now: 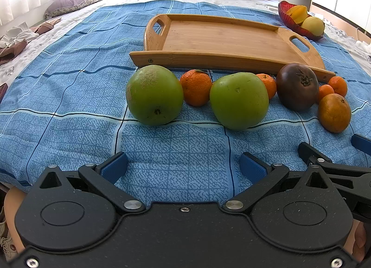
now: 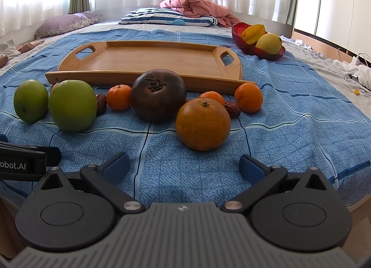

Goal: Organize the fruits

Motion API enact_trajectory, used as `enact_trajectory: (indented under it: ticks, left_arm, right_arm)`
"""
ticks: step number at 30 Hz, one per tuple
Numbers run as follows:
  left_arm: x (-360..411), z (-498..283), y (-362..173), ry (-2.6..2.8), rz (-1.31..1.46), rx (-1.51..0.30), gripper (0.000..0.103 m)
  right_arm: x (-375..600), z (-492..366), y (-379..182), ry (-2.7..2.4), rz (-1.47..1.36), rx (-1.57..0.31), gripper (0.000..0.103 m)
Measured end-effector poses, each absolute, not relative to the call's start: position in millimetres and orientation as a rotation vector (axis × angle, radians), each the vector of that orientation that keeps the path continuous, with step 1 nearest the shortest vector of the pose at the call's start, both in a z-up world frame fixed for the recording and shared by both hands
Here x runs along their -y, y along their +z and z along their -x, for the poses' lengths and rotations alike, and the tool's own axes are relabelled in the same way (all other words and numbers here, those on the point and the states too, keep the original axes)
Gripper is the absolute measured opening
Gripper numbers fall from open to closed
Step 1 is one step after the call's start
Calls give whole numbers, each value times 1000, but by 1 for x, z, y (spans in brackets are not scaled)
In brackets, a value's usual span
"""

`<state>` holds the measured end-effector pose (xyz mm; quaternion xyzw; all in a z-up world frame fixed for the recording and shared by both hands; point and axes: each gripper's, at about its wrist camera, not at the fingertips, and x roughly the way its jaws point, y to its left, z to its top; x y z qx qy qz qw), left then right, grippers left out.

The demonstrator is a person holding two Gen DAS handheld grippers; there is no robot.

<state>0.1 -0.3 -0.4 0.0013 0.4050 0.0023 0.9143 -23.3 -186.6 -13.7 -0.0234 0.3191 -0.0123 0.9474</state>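
Observation:
A wooden tray (image 1: 222,38) (image 2: 153,59) lies bare on the blue checked cloth. In front of it sit two green apples (image 1: 154,94) (image 1: 238,101) (image 2: 72,105) (image 2: 30,100), a dark brown persimmon-like fruit (image 1: 297,86) (image 2: 158,94), a large orange (image 1: 334,113) (image 2: 203,124), several small tangerines (image 1: 196,87) (image 2: 248,97) and two dark dates (image 2: 232,108). My left gripper (image 1: 184,167) is open and empty, short of the apples. My right gripper (image 2: 184,167) is open and empty, just short of the large orange.
A red bowl (image 1: 292,21) (image 2: 249,47) with yellow fruit stands at the back right of the tray. Pillows (image 2: 162,18) and a pink quilt (image 2: 197,8) lie at the far end of the bed. Cloths (image 2: 354,68) lie at the right.

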Motion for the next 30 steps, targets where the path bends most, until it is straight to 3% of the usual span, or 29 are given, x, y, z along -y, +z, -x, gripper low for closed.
enact_trajectory:
  ticks: [30]
  left_arm:
    - [0,0,0,5,-4,-832,103]
  right_arm:
    - [185,25,-18,-25,50,-644,103]
